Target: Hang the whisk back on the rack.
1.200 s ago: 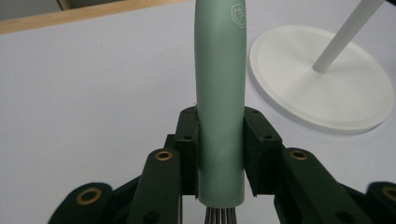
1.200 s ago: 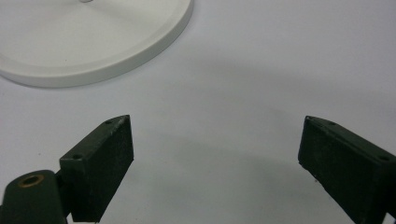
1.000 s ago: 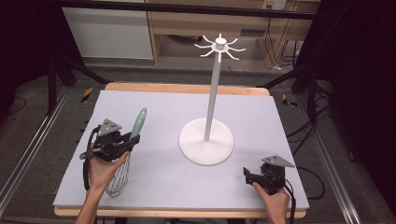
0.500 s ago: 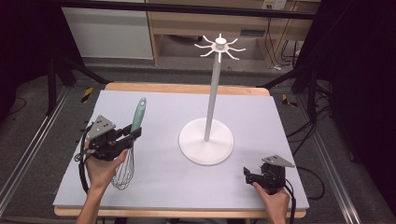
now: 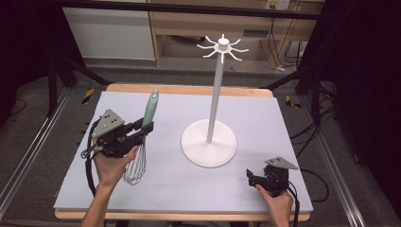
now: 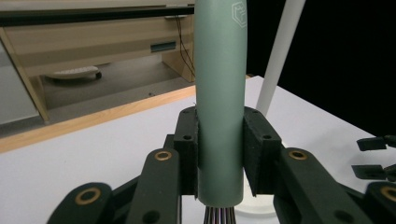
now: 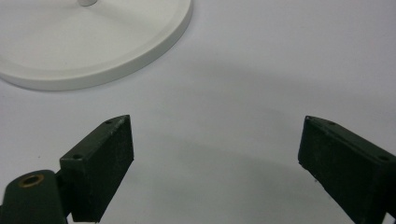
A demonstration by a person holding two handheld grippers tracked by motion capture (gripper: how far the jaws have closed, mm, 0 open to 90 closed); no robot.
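Note:
A whisk with a pale green handle (image 5: pixel 150 109) and wire loops (image 5: pixel 135 168) is held at the left of the table. My left gripper (image 5: pixel 144 128) is shut on the handle low down, just above the wires, and the handle points up and away. In the left gripper view the green handle (image 6: pixel 219 93) stands upright, squeezed between both pads (image 6: pixel 187 149). My right gripper (image 5: pixel 250 177) rests at the front right of the mat. Its jaws stand wide apart over bare mat in the right gripper view (image 7: pixel 215 154), with nothing between them.
A white stand has a round base (image 5: pixel 208 149), a tall pole (image 5: pixel 216 94) and several hook arms on top (image 5: pixel 222 46); it sits mid-table, right of the whisk. Its base edge (image 7: pixel 93 70) lies just ahead of my right gripper. A grey mat (image 5: pixel 283 123) covers the wooden table.
My left gripper has risen with the whisk, lifting the handle higher and more upright. The right gripper has stayed where it was.

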